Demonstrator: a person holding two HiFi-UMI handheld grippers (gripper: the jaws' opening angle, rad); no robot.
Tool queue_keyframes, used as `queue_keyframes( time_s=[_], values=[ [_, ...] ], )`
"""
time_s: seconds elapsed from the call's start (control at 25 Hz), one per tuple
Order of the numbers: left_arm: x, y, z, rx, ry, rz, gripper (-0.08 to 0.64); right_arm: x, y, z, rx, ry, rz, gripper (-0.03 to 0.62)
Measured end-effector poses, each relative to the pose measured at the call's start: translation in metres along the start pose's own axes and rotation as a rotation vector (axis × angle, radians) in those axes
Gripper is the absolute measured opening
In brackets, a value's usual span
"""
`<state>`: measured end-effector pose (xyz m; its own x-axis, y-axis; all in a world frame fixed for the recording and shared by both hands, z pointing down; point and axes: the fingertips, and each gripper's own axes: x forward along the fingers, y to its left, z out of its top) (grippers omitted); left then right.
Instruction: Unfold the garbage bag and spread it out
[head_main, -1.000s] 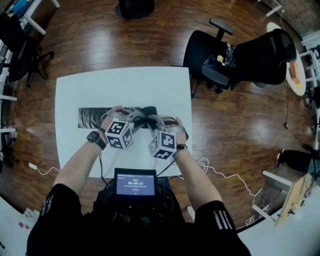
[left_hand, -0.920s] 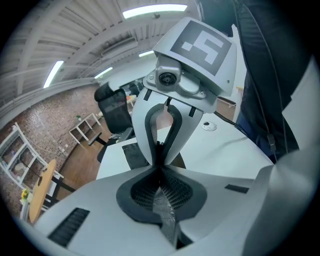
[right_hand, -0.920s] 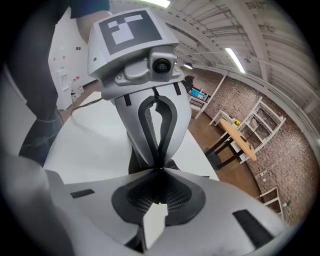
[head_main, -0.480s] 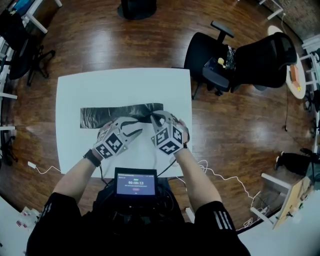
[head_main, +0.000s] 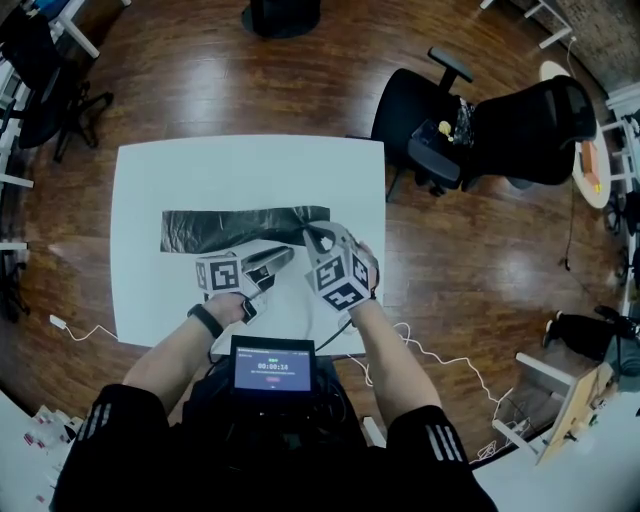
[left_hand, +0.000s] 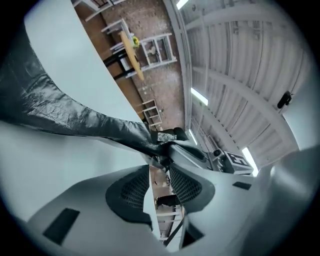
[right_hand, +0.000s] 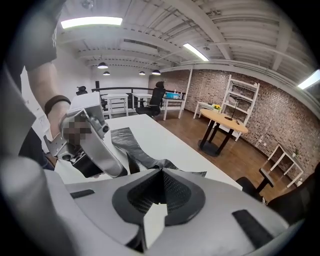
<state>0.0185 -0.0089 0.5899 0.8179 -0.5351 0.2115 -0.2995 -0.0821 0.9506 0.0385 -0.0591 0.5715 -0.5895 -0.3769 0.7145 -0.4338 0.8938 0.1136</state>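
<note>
Pinching the right end of the black garbage bag (head_main: 240, 226) lying across the desk (head_main: 150, 300), the right gripper (head_main: 314, 236) anchors it; the left gripper (head_main: 288, 257), fingers just opened and empty, hovers beside, likely to regrip.

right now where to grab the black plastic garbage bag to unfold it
Probably its near long edge, left of the right gripper pinching the right end, coming low from the person's side: the black plastic garbage bag lies flat on the white table.
</note>
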Motion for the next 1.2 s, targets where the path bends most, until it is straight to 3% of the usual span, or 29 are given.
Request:
queue_keyframes(
  time_s=[0.16, 0.28, 0.44, 0.6, 0.96, 1.12, 1.2],
  values=[
    [-0.001, 0.008, 0.012, -0.057, -0.070, -0.002, 0.137, -0.001, 0.004, 0.000, 0.000, -0.005, 0.004, 0.014],
    [0.000, 0.013, 0.019, -0.055, -0.093, 0.014, 0.135, -0.001, 0.004, -0.002, 0.013, -0.007, 0.013, 0.014],
    [0.000, 0.020, 0.017, -0.011, -0.084, 0.063, 0.006, -0.003, 0.002, -0.001, 0.051, -0.012, 0.022, 0.014],
    [0.001, 0.020, 0.017, 0.008, -0.088, 0.083, 0.000, -0.003, 0.000, -0.005, 0.116, -0.014, 0.029, 0.014],
    [0.003, 0.005, 0.004, 0.085, -0.030, 0.053, 0.000, 0.001, -0.015, -0.035, 0.473, -0.042, 0.034, 0.014],
    [0.000, 0.018, -0.002, 0.142, 0.019, 0.118, 0.000, 0.000, -0.032, -0.044, 0.640, -0.074, -0.001, 0.014],
    [0.001, 0.018, -0.005, 0.133, 0.023, 0.107, 0.000, 0.000, -0.040, -0.056, 0.705, -0.065, -0.007, 0.014]
  ],
)
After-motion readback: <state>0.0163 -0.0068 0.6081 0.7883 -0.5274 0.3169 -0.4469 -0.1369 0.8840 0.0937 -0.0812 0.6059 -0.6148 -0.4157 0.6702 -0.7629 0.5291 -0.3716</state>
